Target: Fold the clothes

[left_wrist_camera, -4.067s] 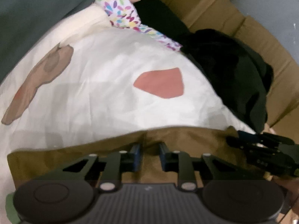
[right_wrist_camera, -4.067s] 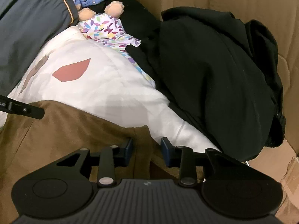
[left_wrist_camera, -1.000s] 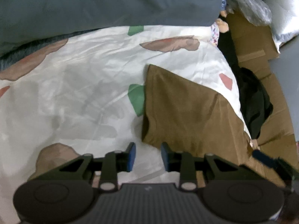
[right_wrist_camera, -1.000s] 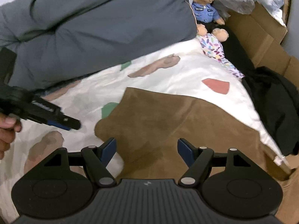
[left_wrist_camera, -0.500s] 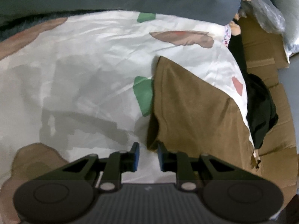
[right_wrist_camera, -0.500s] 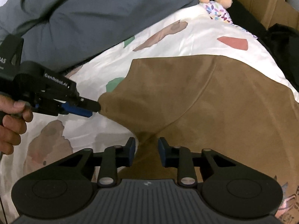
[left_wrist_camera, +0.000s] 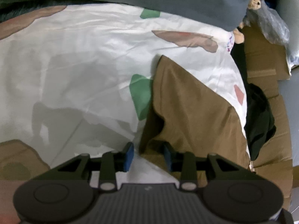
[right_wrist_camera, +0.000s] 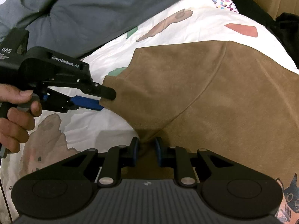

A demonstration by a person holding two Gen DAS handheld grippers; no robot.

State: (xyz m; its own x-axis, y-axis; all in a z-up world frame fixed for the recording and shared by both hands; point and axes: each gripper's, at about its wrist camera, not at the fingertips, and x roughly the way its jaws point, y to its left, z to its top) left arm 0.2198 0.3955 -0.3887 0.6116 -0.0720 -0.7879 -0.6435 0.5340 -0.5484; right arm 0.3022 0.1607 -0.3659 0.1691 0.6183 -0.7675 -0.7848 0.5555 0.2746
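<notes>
Brown shirt [right_wrist_camera: 196,97] spread at the bed's [left_wrist_camera: 78,59] right edge. Left gripper [left_wrist_camera: 148,155] opening around its near corner, right gripper [right_wrist_camera: 146,152] closing on a fold. Beyond that edge, black garment [left_wrist_camera: 258,115] in cardboard box [left_wrist_camera: 265,59].

The brown T-shirt [right_wrist_camera: 205,97], earlier bunched at the near edge of the bed [left_wrist_camera: 74,65], now lies spread and folded over it. The left claw [left_wrist_camera: 147,156] is opening around the shirt's left corner, while the right claw [right_wrist_camera: 146,153], wide a second ago, is closing on a near fold.
</notes>
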